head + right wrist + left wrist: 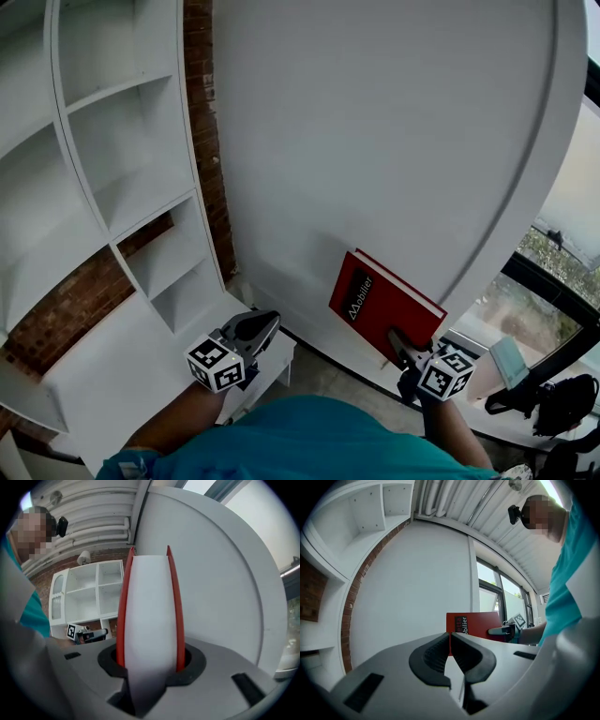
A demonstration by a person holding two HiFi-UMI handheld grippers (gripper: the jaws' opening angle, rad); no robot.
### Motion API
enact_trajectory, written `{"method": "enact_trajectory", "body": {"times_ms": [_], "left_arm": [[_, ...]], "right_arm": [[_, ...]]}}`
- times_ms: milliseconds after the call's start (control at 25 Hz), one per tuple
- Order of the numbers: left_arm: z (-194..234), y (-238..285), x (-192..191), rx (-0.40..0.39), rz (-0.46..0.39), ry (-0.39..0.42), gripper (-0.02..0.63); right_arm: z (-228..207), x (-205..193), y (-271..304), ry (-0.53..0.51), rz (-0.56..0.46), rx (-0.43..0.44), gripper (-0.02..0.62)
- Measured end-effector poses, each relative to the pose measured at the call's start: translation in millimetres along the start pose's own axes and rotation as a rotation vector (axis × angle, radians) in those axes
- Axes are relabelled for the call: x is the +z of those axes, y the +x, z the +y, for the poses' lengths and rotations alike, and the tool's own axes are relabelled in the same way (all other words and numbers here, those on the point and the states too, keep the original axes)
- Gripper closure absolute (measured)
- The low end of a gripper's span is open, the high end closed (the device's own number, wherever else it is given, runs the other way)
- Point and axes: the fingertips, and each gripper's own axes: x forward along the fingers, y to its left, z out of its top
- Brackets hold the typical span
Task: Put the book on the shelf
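White wall, white shelf unit against brick wall, right tool pinching red book, left tool pressed together

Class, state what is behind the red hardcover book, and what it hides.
Behind the red hardcover book stands the plain white wall panel. The patch of panel directly behind the book is covered and cannot be seen.

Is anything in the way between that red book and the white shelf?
Nothing fixed. Only the left gripper, shut and empty, hangs between the red book in the right gripper and the white shelf, low by its bottom compartments.
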Motion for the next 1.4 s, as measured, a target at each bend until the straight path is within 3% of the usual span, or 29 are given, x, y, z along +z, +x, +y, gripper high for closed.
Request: {"method": "enact_trajectory", "body": {"times_ms": [360, 480, 640, 840, 1040, 1240, 1400], "left_arm": [[46, -53, 80, 0.178, -0.076, 0.167, 0.584], [55, -76, 112, 0.239, -0.094, 0.236, 0.584], [59, -104, 146, 0.302, -0.105, 0.302, 0.584], [66, -138, 183, 0.376, -0.104, 0.350, 0.584], [76, -169, 234, 0.430, -0.128, 0.349, 0.584], [83, -197, 290, 0.480, -0.142, 0.356, 0.584], [85, -217, 329, 0.511, -0.153, 0.385, 0.584]], "right_arm": [[51, 95, 94, 0.226, -0.101, 0.247, 0.423], [86, 134, 131, 0.267, -0.132, 0.370, 0.423], [119, 169, 175, 0.308, -0.151, 0.448, 0.423], [185, 223, 215, 0.106, -0.188, 0.561, 0.423], [236, 292, 241, -0.169, -0.272, 0.565, 0.423], [284, 356, 264, -0.359, -0.339, 0.564, 0.423], [319, 385, 283, -0.524, -0.368, 0.552, 0.423]]}}
